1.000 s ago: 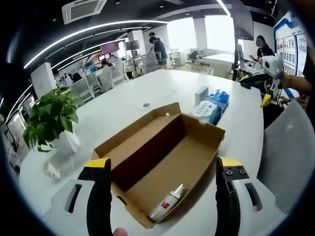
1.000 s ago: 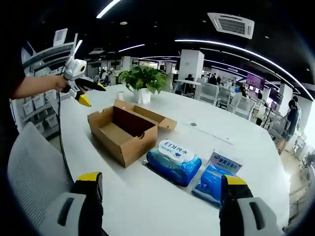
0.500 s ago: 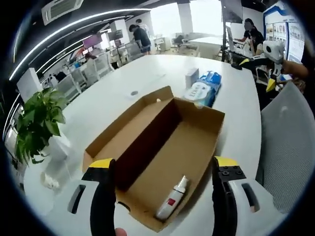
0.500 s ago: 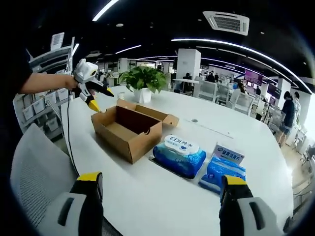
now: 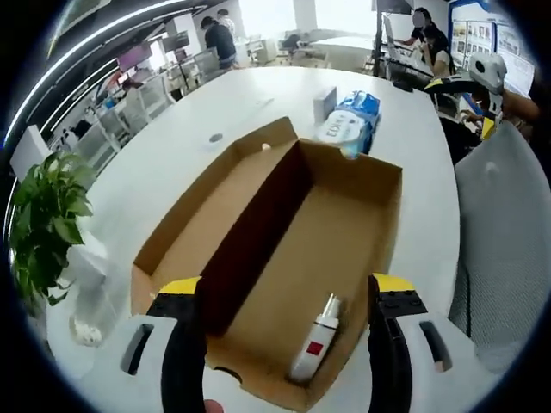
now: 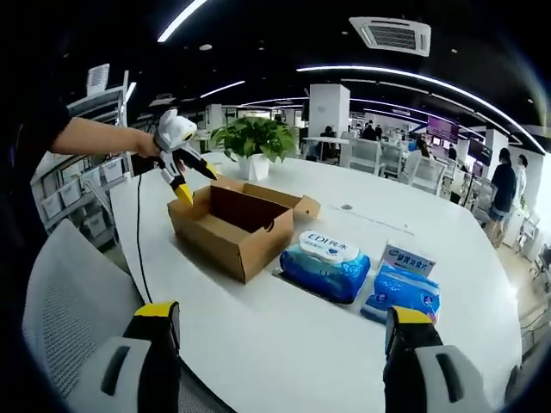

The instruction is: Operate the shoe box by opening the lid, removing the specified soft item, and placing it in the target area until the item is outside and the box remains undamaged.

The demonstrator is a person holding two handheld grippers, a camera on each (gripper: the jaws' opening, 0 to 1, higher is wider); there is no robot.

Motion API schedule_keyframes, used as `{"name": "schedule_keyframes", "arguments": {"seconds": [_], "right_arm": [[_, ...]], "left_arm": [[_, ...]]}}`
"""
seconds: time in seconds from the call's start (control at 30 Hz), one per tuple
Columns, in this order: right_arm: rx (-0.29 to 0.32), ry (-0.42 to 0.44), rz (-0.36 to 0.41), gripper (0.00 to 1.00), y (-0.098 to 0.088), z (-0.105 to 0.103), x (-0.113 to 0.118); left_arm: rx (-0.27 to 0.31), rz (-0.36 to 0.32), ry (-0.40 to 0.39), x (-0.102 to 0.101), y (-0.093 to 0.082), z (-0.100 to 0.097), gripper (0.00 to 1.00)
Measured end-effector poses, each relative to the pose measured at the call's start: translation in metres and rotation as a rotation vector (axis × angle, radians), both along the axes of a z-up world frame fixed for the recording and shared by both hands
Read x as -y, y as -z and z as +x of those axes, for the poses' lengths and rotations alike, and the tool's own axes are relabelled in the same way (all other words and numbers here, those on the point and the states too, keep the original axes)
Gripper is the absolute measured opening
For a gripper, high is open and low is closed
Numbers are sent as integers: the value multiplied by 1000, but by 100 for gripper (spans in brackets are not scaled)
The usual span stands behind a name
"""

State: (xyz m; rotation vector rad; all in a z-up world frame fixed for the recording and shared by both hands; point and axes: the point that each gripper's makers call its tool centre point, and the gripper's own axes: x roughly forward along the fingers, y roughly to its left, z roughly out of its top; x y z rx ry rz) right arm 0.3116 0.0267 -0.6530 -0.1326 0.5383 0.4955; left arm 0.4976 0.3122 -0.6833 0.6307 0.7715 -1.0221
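Note:
The brown cardboard shoe box [image 5: 344, 181] lies open on the white table, its lid folded flat to the left. A small white spray bottle with a red label [image 5: 313, 348] rests on the box floor at the near end. My left gripper [image 5: 284, 297] hovers open just above the box's near end, its yellow-tipped jaws wide apart on either side of the bottle. In the right gripper view the same box [image 6: 232, 224] stands at mid left with the left gripper [image 6: 194, 176] held over its far end. My right gripper [image 6: 280, 325] stands open over bare table.
Two blue wet-wipe packs [image 6: 325, 265] [image 6: 405, 288] lie right of the box, also past its far end [image 5: 349, 125]. A potted plant [image 5: 43, 219] and a paper cup [image 5: 86, 331] stand beside the lid. A grey chair back [image 5: 504, 249] edges the table. People sit at far desks.
The left gripper has moved forward and down over the box, so the box and bottle look bigger. The right gripper view has drifted slightly; both grippers stay open.

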Motion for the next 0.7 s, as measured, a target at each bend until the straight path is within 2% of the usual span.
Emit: {"name": "schedule_keyframes", "arguments": {"seconds": [0.17,0.53,0.7], "right_arm": [[-6,-4,8,99,2,-7,-5],[-11,31,17,99,7,-15,-4],[-15,35,19,99,7,-15,-3]], "left_arm": [[-26,58,39,-1,14,2,73],[-98,202,184,0,40,-5,60],[-189,240,228,3,49,-14,50]]}}
